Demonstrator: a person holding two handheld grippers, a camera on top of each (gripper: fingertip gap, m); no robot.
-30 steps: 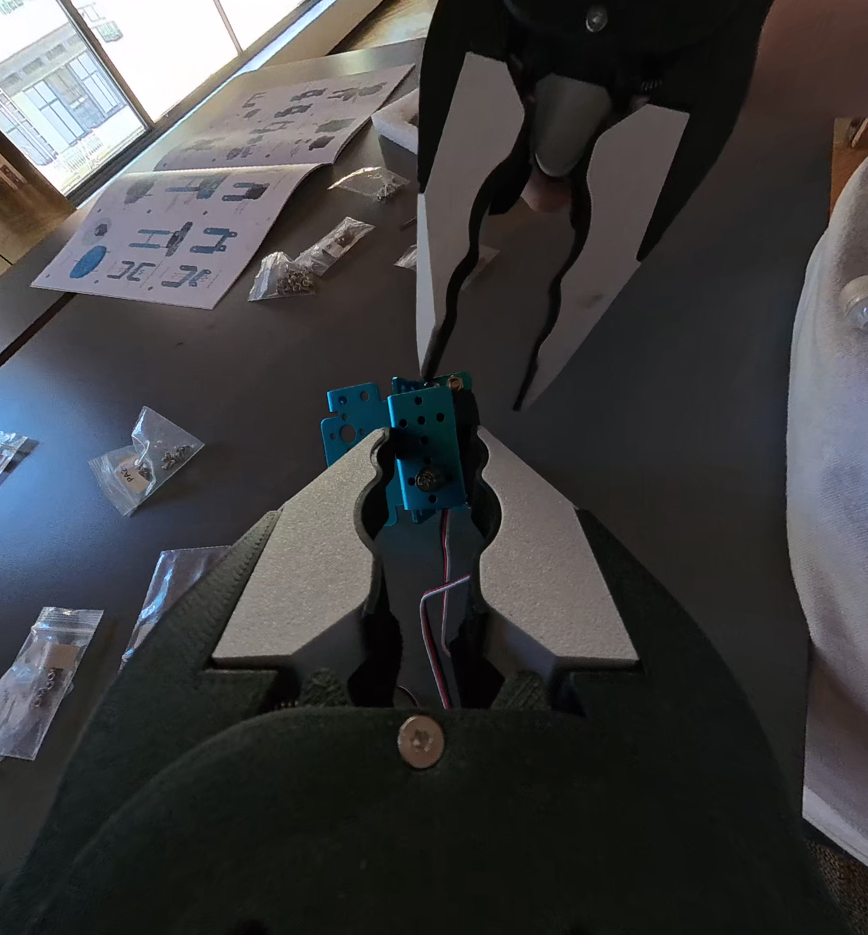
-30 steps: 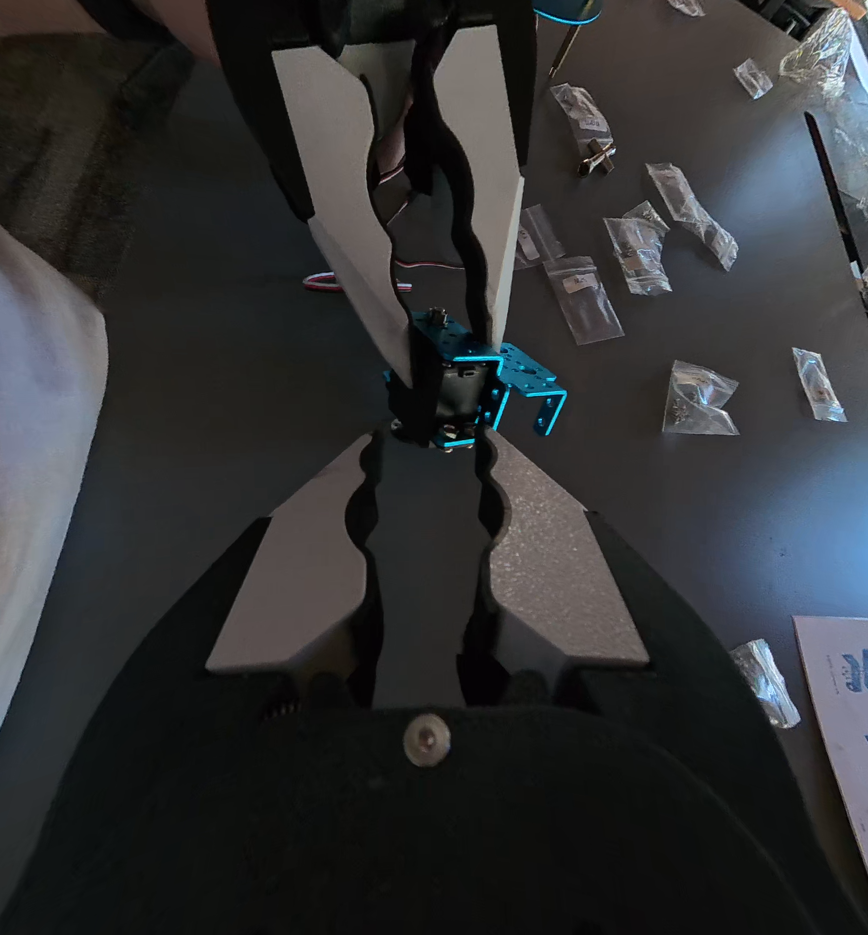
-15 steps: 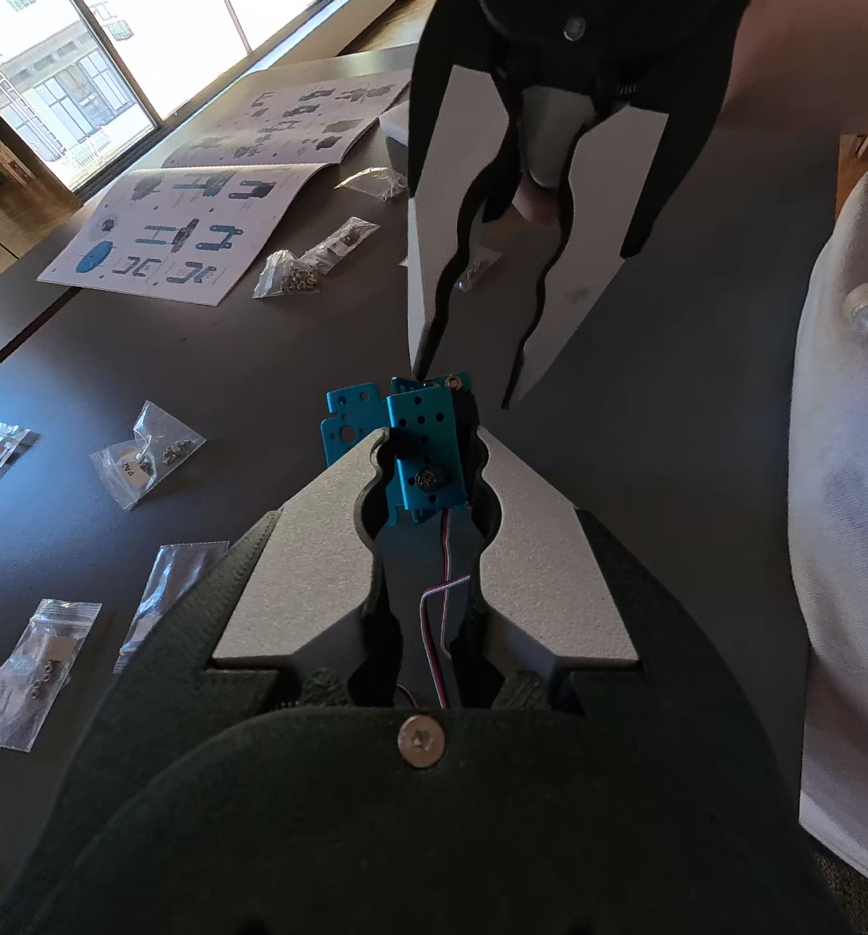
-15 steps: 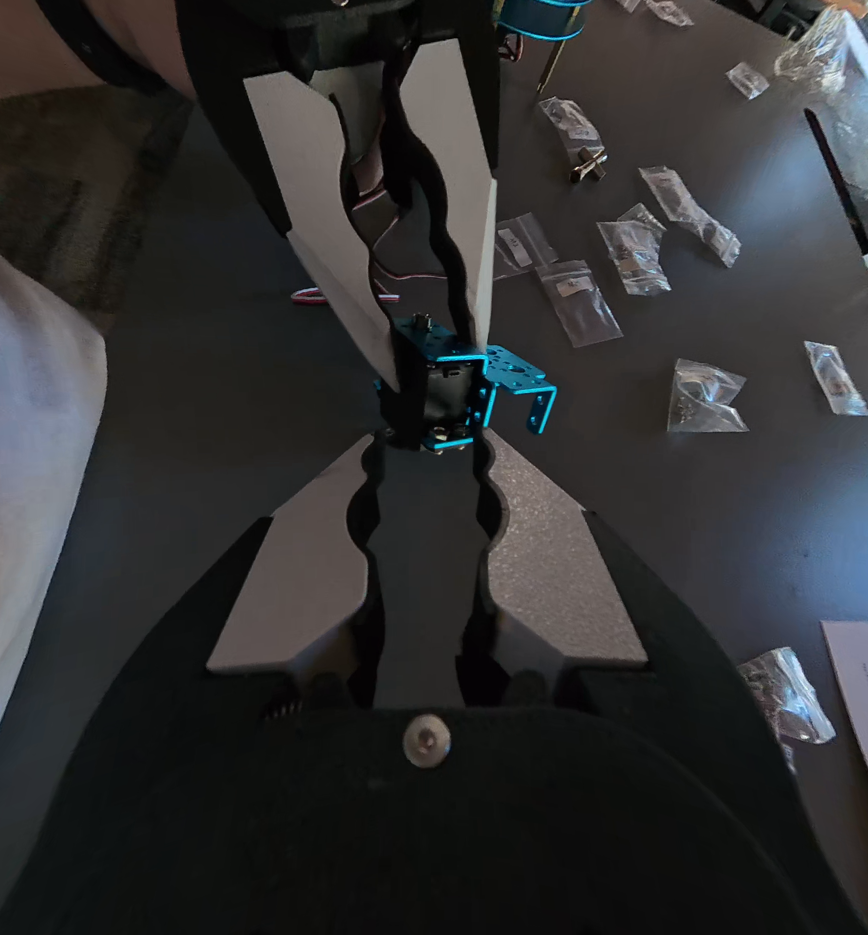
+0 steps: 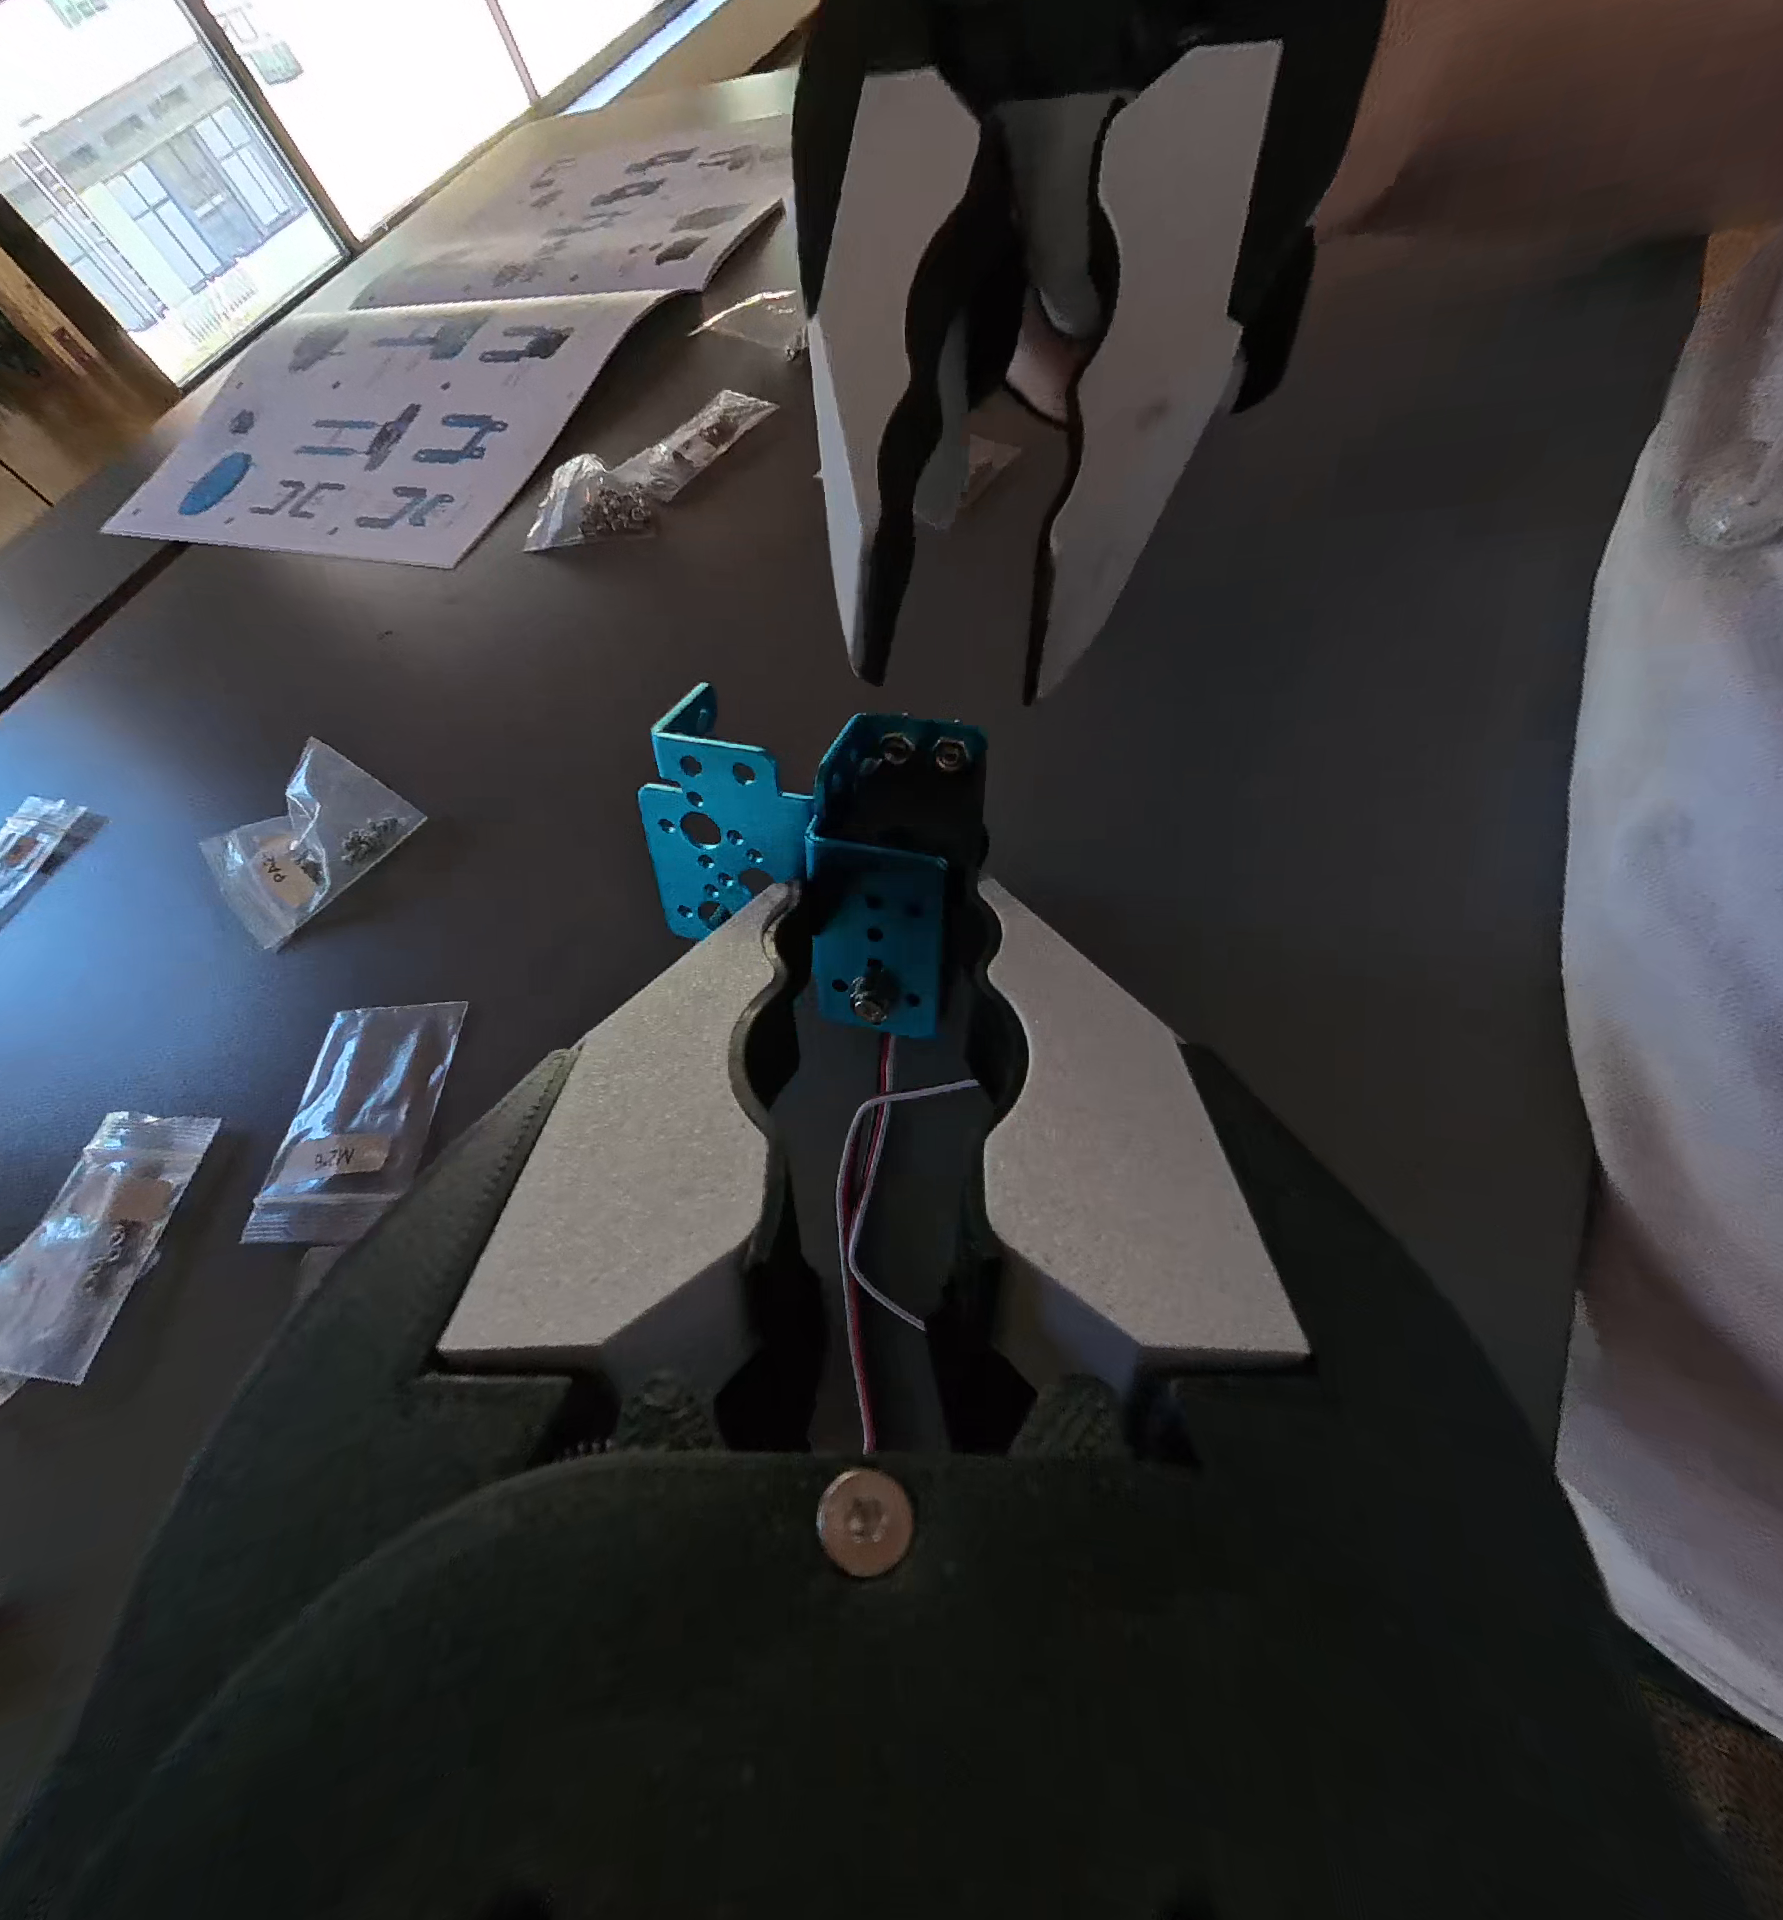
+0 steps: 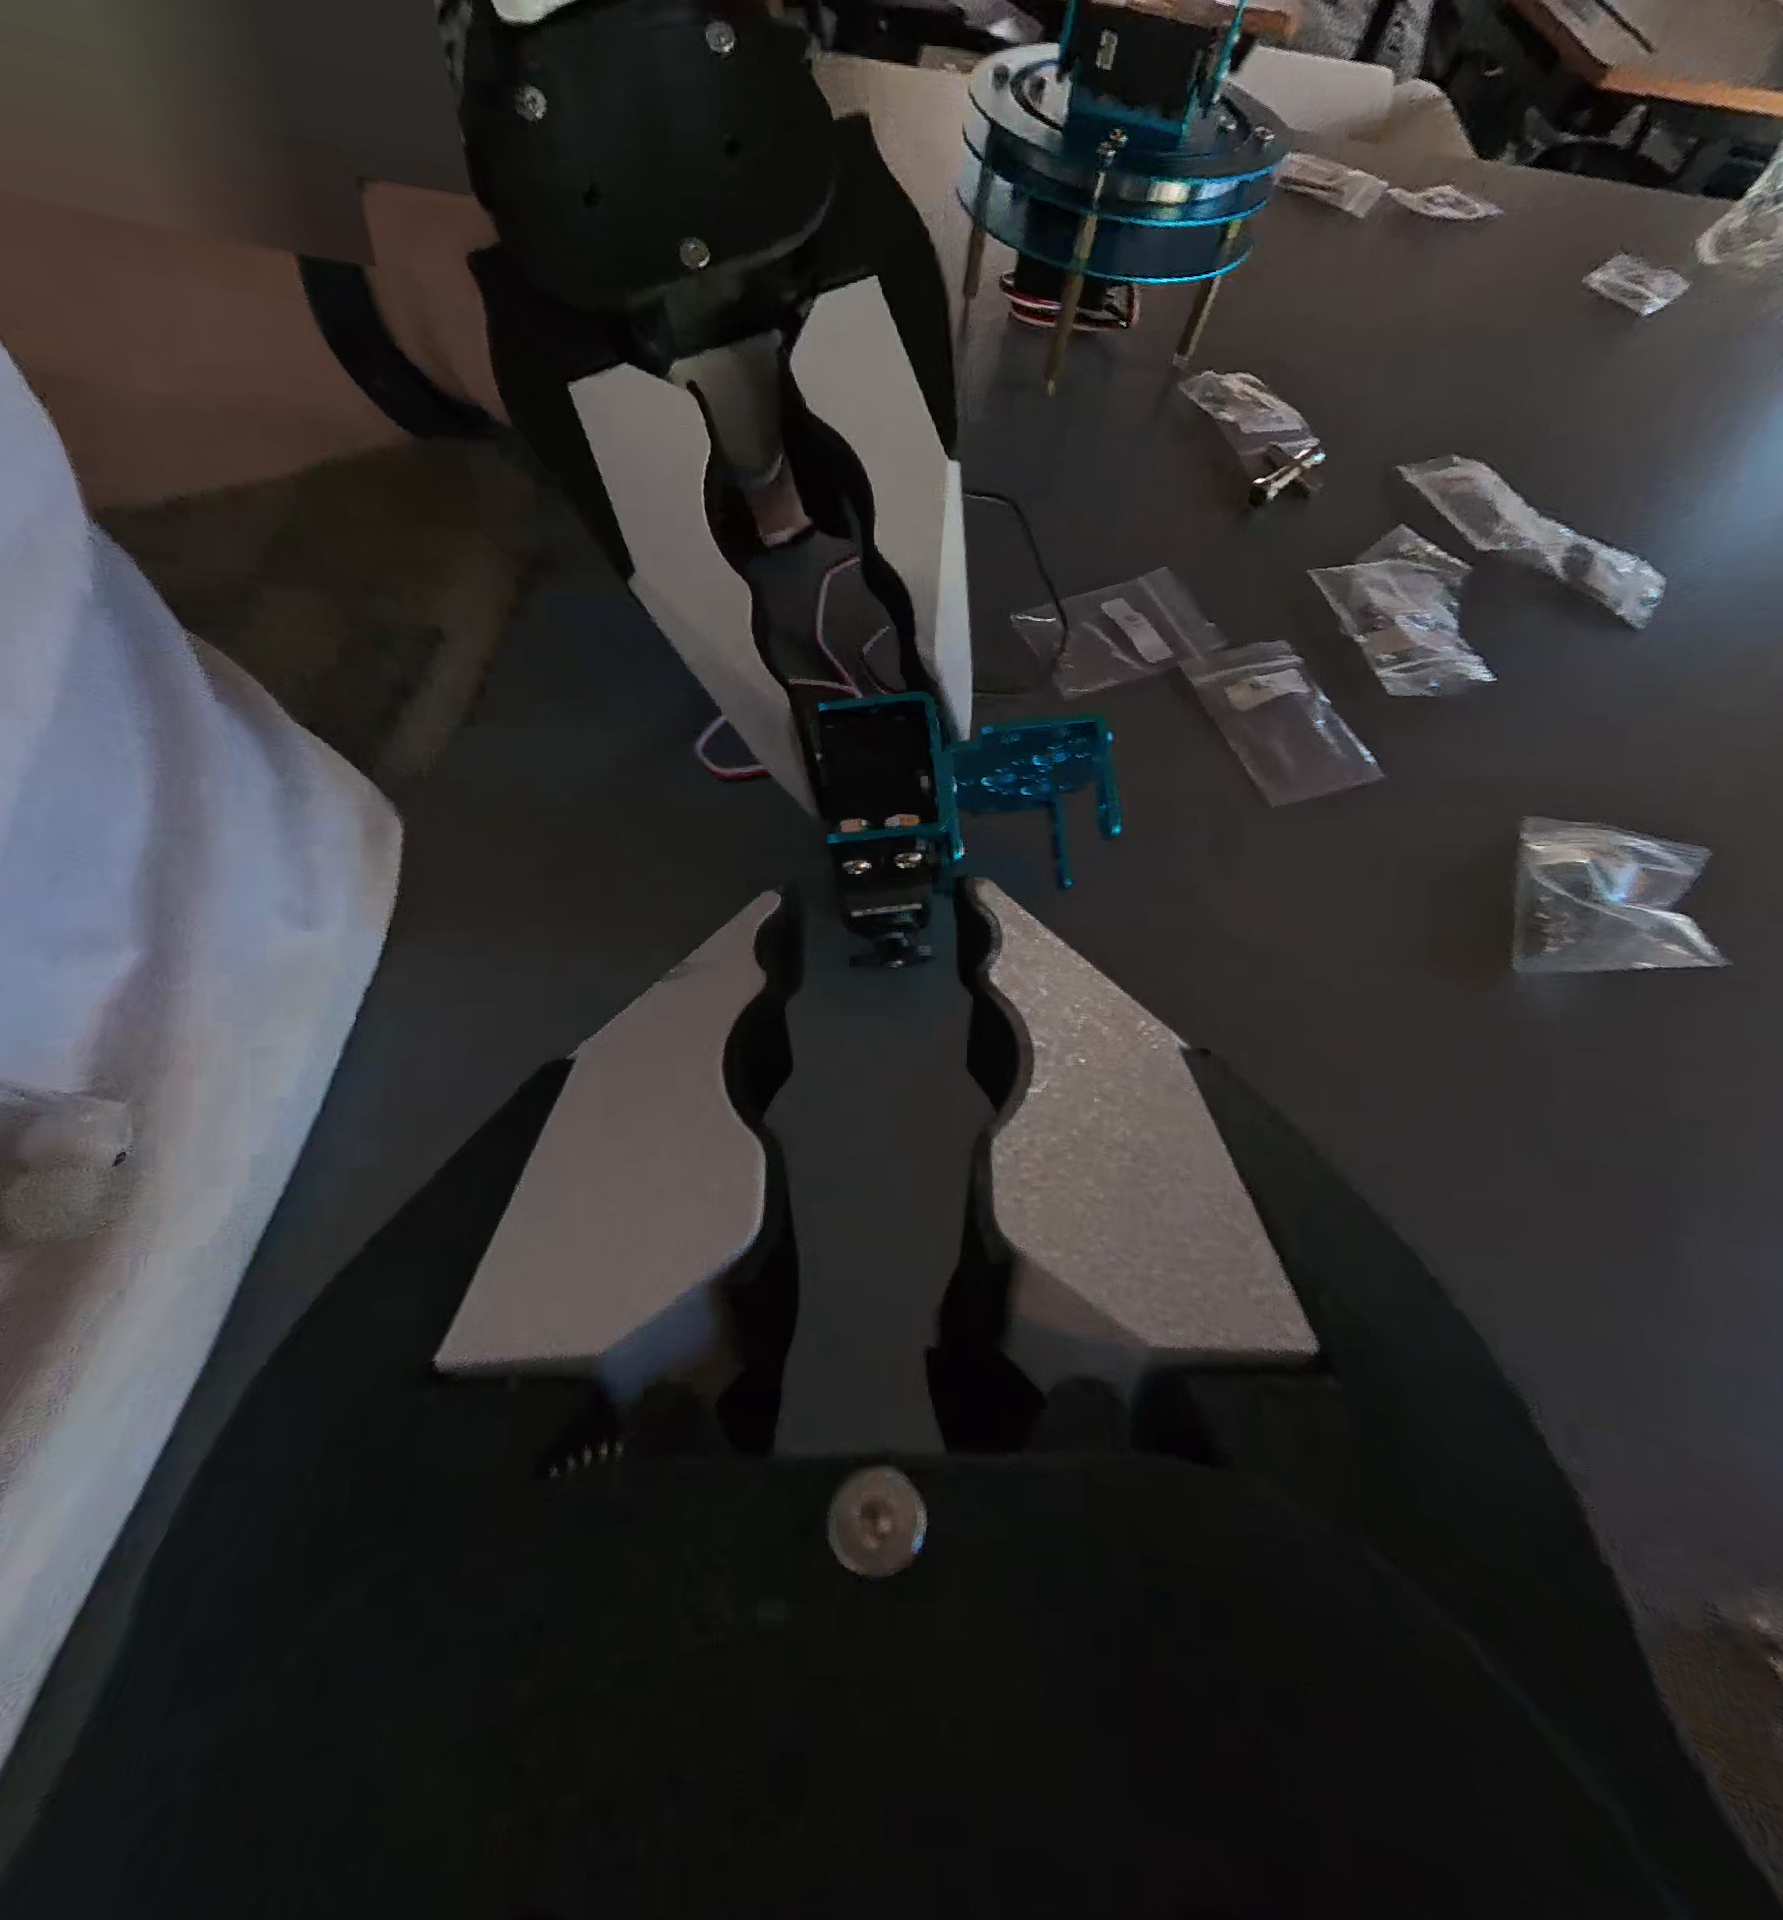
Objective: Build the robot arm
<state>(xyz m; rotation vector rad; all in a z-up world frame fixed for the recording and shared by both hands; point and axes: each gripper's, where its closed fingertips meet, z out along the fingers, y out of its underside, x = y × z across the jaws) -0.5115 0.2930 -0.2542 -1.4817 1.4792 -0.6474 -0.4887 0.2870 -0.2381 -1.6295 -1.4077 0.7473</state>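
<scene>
My left gripper is shut on a blue metal bracket that carries a black servo. A second perforated blue bracket sticks out to its left. Thin red and white wires run back between my fingers. My right gripper is open and empty, tips pointing down just beyond the servo, with a small gap. In the right wrist view, my right gripper is open. The servo hangs right at its tips, held by the left gripper.
All is above a dark table. An open booklet lies far left. Several small clear bags are scattered around. A round blue base on standoffs stands at the back. A person's white garment is close by.
My left gripper has tilted the bracket and servo so its screwed end faces up. My right gripper has pulled back from touching it and tilted up.
</scene>
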